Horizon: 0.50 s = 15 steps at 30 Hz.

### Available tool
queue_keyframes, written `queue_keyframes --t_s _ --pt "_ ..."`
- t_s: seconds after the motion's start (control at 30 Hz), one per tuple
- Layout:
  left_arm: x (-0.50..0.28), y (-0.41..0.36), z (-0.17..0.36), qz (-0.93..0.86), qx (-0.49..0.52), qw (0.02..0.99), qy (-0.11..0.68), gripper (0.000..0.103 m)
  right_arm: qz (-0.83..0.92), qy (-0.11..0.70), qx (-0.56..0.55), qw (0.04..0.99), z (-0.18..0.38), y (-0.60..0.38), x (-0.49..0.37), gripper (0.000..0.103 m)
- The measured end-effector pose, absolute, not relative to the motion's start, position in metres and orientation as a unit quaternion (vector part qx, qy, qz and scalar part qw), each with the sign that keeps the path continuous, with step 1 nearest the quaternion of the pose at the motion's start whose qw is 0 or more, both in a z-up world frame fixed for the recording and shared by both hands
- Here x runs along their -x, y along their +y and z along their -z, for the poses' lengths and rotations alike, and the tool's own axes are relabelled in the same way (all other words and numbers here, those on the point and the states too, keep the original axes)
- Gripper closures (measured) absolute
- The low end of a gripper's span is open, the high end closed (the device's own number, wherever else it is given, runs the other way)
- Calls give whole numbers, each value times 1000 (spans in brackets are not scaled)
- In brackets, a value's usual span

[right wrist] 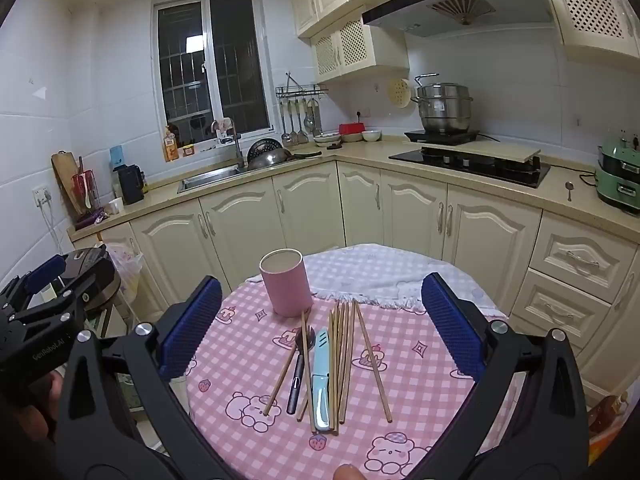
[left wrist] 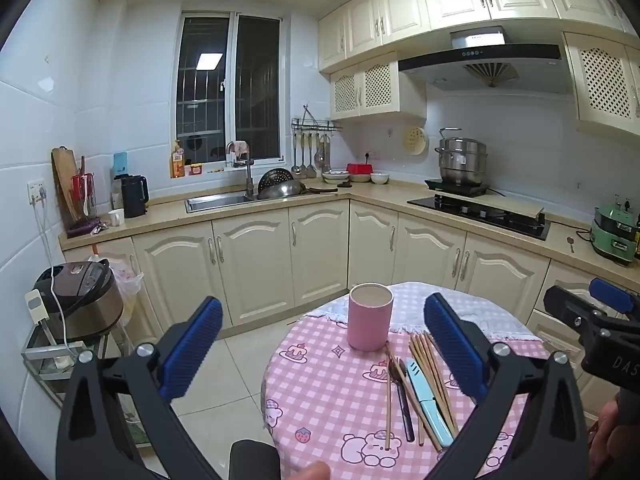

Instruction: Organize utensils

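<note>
A small round table [right wrist: 248,360] covered in a pink checked cloth with cartoon bears stands in a cream-cabinet kitchen. Towards the table's far edge, a little left of centre, a pink cylindrical holder [right wrist: 285,282] stands upright and looks empty. Nearer the front edge, loose utensils lie flat on the cloth in a rough row pointing at the holder: a spread of wooden chopsticks [right wrist: 344,360], some crossing, a pale blue sheathed knife [right wrist: 320,380] among them, and a dark-handled spoon [right wrist: 297,364] on the left, touching a chopstick.

The left gripper [left wrist: 323,350] hovers over the table's front left edge, jaws spread wide, gripping nothing. The right gripper [right wrist: 322,332] hangs above the front edge, framing the utensils, also spread wide with nothing between its blue pads.

The organizing appears not yet begun: every utensil remains on the cloth, and all still need lifting into the holder.
</note>
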<state>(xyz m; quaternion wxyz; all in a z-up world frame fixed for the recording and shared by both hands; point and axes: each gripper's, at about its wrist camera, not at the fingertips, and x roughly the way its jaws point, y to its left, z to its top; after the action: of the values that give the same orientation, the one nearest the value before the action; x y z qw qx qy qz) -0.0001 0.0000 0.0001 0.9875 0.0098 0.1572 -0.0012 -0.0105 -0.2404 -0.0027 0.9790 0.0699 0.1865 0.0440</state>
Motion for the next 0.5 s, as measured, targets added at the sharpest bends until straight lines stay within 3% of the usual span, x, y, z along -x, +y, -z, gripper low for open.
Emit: queue_keyframes --t_s 0.5 --pt "-2 -14 -10 11 -27 989 147 4 -52 185 -66 979 -5 -237 7 5"
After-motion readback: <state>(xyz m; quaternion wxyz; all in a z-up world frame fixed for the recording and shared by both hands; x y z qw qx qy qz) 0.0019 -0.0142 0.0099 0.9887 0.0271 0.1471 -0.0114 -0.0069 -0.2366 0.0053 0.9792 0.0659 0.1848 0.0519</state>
